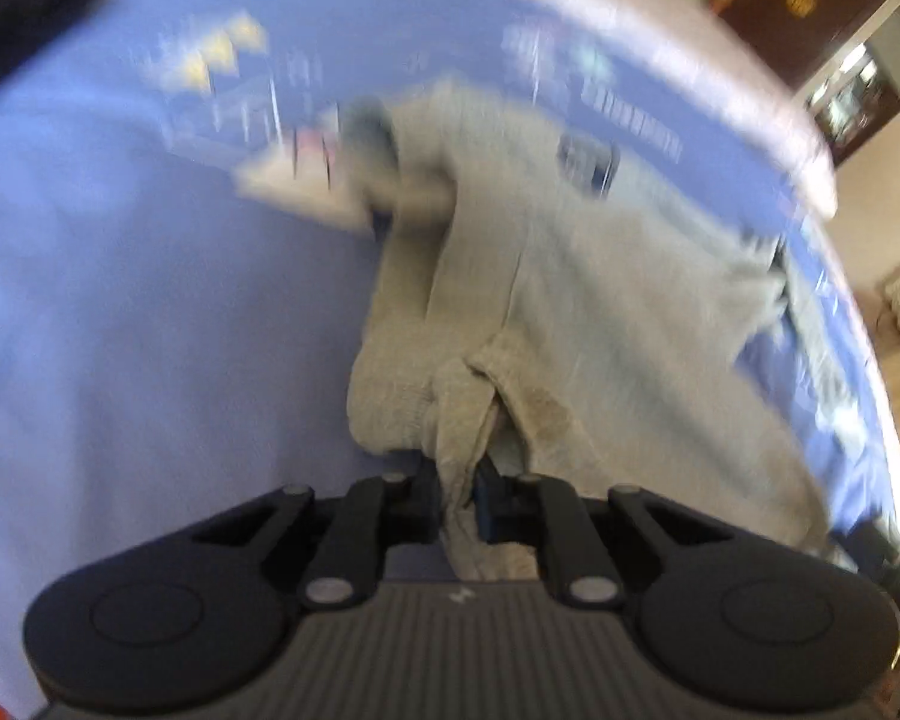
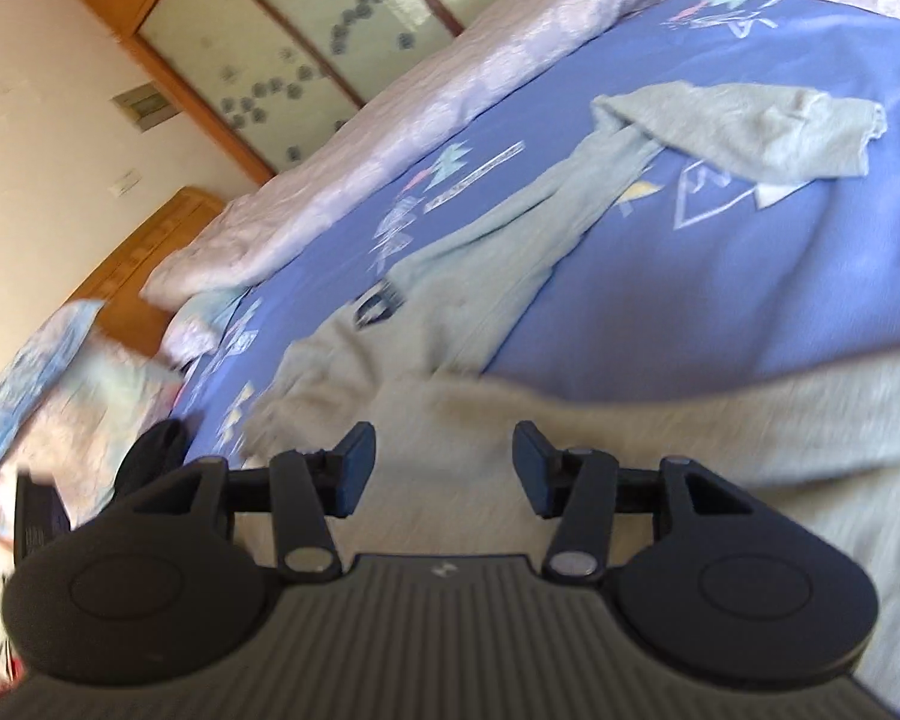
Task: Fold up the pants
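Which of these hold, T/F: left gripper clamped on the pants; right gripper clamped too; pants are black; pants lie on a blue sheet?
1. The left gripper is shut on the pants. True: a bunch of grey fabric is pinched between its fingers.
2. The right gripper is clamped on fabric. False: its jaws stand open, with the cloth beyond them.
3. The pants are black. False: they are light grey.
4. The pants lie on a blue sheet. True: a printed blue sheet on a bed.
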A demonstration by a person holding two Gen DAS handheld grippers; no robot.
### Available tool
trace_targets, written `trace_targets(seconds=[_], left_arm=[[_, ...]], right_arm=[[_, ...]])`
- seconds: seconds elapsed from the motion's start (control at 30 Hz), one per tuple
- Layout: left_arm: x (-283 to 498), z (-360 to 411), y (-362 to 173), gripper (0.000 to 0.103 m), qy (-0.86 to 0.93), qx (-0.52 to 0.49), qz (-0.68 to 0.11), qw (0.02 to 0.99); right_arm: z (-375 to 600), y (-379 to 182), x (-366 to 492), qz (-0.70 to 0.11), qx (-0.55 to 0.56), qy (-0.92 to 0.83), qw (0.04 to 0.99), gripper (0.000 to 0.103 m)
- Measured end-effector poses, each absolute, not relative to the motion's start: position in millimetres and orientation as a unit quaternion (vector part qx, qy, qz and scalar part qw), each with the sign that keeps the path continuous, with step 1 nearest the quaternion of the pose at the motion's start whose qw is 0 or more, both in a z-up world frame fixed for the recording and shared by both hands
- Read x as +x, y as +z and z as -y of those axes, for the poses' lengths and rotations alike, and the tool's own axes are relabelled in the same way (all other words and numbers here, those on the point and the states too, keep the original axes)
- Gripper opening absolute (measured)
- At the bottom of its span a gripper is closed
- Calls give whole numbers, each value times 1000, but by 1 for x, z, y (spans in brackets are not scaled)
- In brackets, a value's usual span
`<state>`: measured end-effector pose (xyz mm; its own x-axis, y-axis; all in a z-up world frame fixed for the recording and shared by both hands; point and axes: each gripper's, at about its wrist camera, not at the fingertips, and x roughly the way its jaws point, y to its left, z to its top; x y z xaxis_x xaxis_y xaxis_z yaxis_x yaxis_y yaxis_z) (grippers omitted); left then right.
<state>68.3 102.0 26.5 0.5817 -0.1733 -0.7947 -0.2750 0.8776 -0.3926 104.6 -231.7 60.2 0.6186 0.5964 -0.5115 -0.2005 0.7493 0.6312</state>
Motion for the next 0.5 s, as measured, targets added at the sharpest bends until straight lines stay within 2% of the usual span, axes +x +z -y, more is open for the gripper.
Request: trace_targets(seconds=[0.2, 0.37, 0.4, 0.43, 0.47, 0.5], left_arm=[[-3, -114, 69, 10, 124, -185, -353, 909], [-22, -127, 14, 13, 147, -226, -434, 860], [-20, -125, 6, 17, 147, -223, -450, 852], [-19, -121, 3, 18, 144, -213, -451, 855], [-17, -118, 8, 31, 134, -201, -448, 861], [-16, -119, 14, 51, 110, -205, -443, 866]], right_arm=[[185, 31, 102, -441, 265, 248, 821, 53], [154, 25, 97, -454, 223, 262, 822, 54], [149, 27, 98, -454, 211, 264, 824, 55], [146, 28, 100, -456, 204, 264, 825, 56], [147, 29, 102, -457, 201, 264, 825, 56], [148, 28, 102, -458, 202, 264, 824, 56]])
